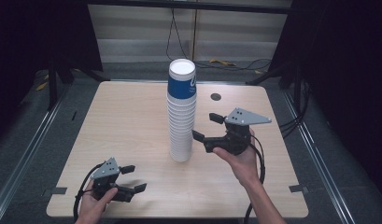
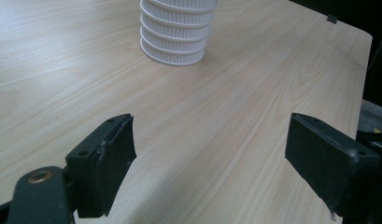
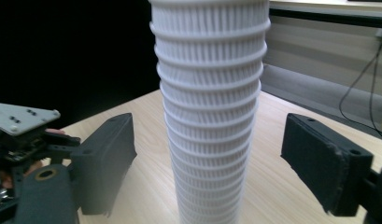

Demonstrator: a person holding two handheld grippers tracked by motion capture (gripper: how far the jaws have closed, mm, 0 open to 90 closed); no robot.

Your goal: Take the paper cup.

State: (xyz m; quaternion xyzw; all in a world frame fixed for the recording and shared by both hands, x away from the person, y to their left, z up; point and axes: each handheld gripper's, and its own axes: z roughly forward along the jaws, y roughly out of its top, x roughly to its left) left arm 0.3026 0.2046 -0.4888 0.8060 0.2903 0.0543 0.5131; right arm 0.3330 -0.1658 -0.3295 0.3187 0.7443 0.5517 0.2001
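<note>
One blue-sleeved cup [image 1: 181, 84] tops the white cup stack [image 1: 181, 130], its lettering unreadable.

Top of the cup stack [image 3: 209, 112] cut off by the upper edge in both gripper views; logo on its blue top cup [image 1: 181, 85] too small to read.

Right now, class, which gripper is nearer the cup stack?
Right. The right gripper is beside the cup stack, jaws open toward it; the left gripper sits at the near table edge, well apart.
</note>
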